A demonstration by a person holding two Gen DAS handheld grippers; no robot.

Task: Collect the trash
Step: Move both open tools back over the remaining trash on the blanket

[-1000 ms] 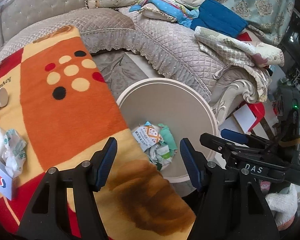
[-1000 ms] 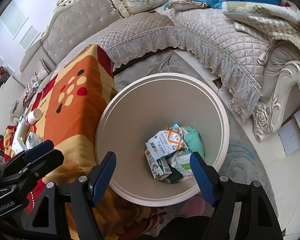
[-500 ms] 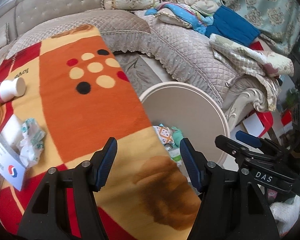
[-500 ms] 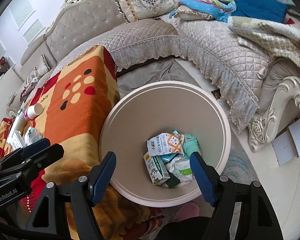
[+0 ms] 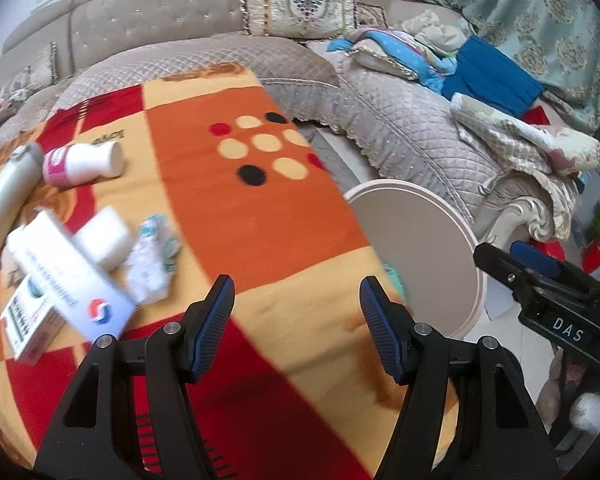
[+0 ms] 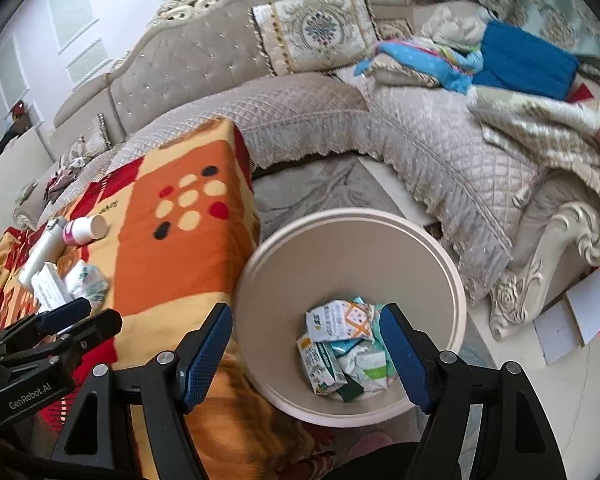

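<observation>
A: How far is the trash job, approx.?

B: I judge about half done. The bin [image 6: 456, 276] already has cartons and wrappers [image 6: 340, 344] at the bottom, seen betw. the jaws of the right gripper [image 6: 306, 354]. That gripper is wide open w/ nothing in it and hovers over the bin.

A: And the left one?

B: The left gripper [image 5: 296, 308] is also wide open and empty. It is above the bench, which is covered by an orange and red blanket [image 5: 260, 216]. No item is betw. its jaws at the moment.

A: What is left to pick?

B: Ahead and to the left of the left jaws there is a group: a crumpled wrapper [image 5: 152, 256], a white block [image 5: 104, 236] just beside it, a long white box [image 5: 68, 276] and one more small carton [image 5: 28, 316] under its near end. Farther away lie a pink-label bottle [image 5: 84, 160] and a white tube [image 5: 4, 196], both on their sides.

A: All of it is trash?

B: Cannot tell for the bottle and tube. The wrapper is the nearest, so prob. it is next. The picture is a bit blurred there, so the labels are not readable.
</observation>
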